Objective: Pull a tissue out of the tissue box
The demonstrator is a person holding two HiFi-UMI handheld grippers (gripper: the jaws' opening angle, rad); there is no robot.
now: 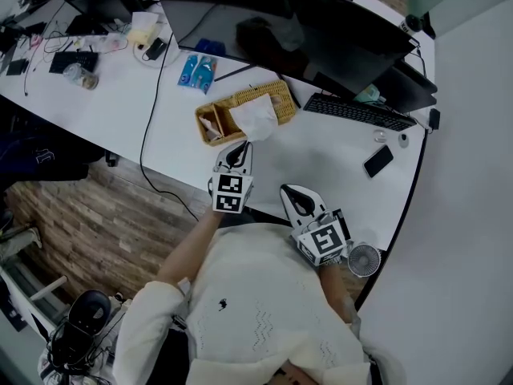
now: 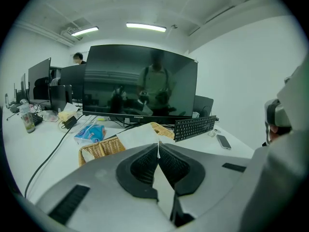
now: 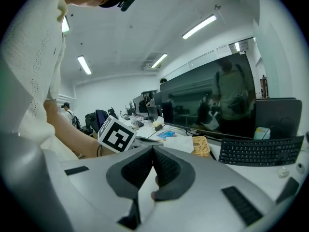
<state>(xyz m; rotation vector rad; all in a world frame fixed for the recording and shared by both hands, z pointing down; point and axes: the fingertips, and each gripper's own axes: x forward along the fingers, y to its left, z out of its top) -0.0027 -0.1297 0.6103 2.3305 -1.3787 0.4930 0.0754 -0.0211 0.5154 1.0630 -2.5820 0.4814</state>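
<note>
A wicker tissue box (image 1: 280,101) stands on the white desk in front of the monitor. A white tissue (image 1: 255,119) rises out of its top and leans toward me. My left gripper (image 1: 242,143) is at the near edge of the tissue. In the left gripper view the left gripper (image 2: 158,146) is shut on the tissue (image 2: 137,136), which stretches back to the box (image 2: 100,149). My right gripper (image 1: 290,189) is lower right, above the desk's near edge. Its jaws (image 3: 152,149) are shut with nothing between them. The right gripper view shows the box (image 3: 201,146) ahead.
A black keyboard (image 1: 357,112) lies right of the box, with a phone (image 1: 377,161) nearer me. A large dark monitor (image 1: 321,30) stands behind. A blue tissue pack (image 1: 197,72) and a black cable (image 1: 149,127) lie to the left. A small fan (image 1: 365,259) sits by the desk's edge.
</note>
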